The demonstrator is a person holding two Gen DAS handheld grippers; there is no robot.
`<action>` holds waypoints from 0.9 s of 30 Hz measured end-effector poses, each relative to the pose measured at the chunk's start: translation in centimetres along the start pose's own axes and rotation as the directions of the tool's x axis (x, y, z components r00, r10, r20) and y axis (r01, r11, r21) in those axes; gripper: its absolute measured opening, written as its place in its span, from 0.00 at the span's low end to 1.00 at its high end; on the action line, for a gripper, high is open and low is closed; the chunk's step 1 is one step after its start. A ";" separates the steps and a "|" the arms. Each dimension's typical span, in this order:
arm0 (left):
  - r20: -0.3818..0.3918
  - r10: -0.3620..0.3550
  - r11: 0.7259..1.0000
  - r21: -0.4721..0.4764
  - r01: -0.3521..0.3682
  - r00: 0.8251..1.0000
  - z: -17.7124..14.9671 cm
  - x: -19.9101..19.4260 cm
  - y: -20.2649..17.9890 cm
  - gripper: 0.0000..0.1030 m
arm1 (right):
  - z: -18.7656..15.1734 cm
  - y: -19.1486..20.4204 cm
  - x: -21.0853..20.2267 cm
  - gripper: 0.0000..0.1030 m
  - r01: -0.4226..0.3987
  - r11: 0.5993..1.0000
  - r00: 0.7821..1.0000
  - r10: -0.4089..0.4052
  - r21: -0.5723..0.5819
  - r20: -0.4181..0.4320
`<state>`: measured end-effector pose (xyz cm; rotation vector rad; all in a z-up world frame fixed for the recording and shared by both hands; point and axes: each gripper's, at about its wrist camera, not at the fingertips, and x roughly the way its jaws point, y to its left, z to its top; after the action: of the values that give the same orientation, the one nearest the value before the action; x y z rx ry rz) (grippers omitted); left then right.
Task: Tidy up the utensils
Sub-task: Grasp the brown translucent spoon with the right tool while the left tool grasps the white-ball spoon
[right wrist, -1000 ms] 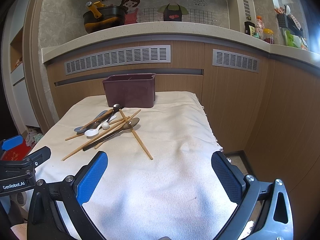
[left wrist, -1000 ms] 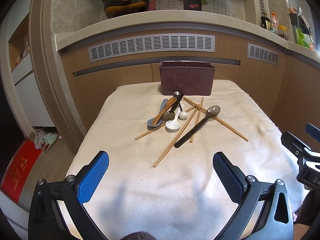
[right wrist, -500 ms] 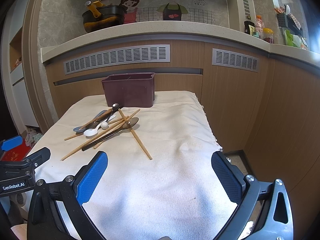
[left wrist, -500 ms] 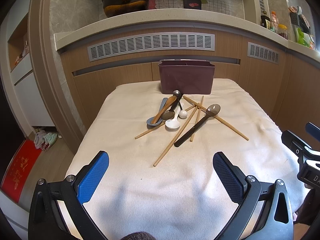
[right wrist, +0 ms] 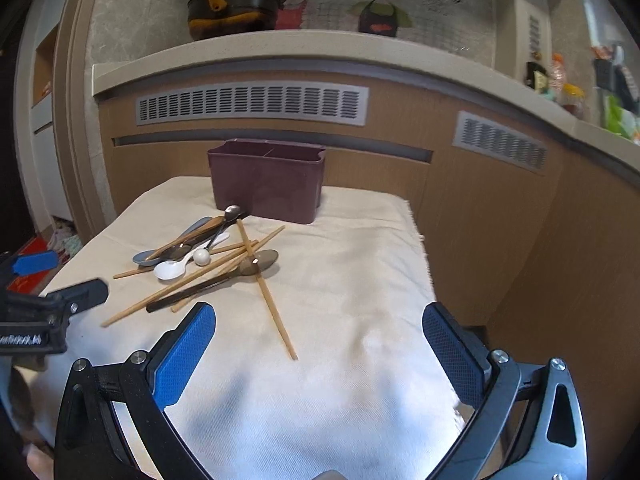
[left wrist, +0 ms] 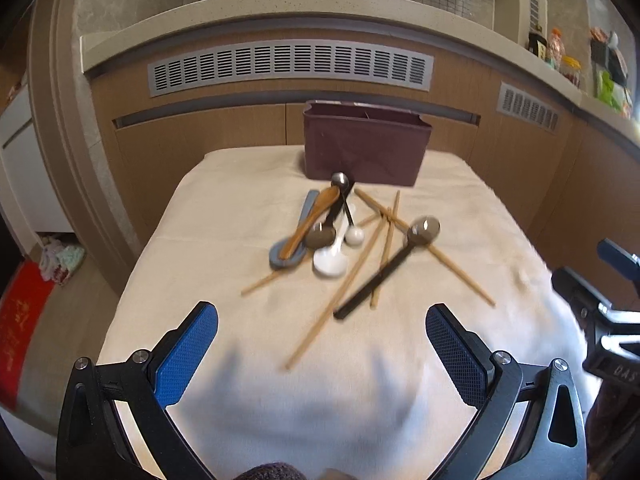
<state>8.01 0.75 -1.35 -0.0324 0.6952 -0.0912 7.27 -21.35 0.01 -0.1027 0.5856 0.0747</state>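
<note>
Utensils lie in a loose heap on the cloth-covered table [left wrist: 224,216], just in front of the dark red holder [left wrist: 366,142] at the far end: wooden chopsticks [left wrist: 352,268] crossing each other, a white spoon [left wrist: 330,262], a grey spoon [left wrist: 288,258], a wooden spoon [left wrist: 308,220] and a long black spoon [left wrist: 384,272]. Both tongs hover at the near edge, the left gripper [left wrist: 320,344] and right gripper [right wrist: 318,340] spread wide and holding nothing.
</note>
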 end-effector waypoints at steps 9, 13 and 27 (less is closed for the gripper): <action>-0.071 -0.063 0.998 -0.027 0.061 0.996 4.0 6.4 3.1 1.00 | 3.6 1.2 8.7 1.00 -0.119 0.992 0.980 0.112 -0.031 -0.162; -0.076 -0.083 0.997 -0.006 0.082 0.994 4.9 7.9 3.7 1.00 | 3.6 2.2 11.9 1.00 -0.148 0.989 0.959 0.149 0.024 -0.240; 0.023 0.111 0.994 -0.013 -0.111 0.994 5.4 7.2 7.5 1.00 | 3.6 6.2 17.6 0.73 -0.051 0.990 0.923 0.097 0.131 -0.372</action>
<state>17.51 7.54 -2.29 -0.0059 0.6726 0.0196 23.20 -14.06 -7.26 0.0231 0.9795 0.0947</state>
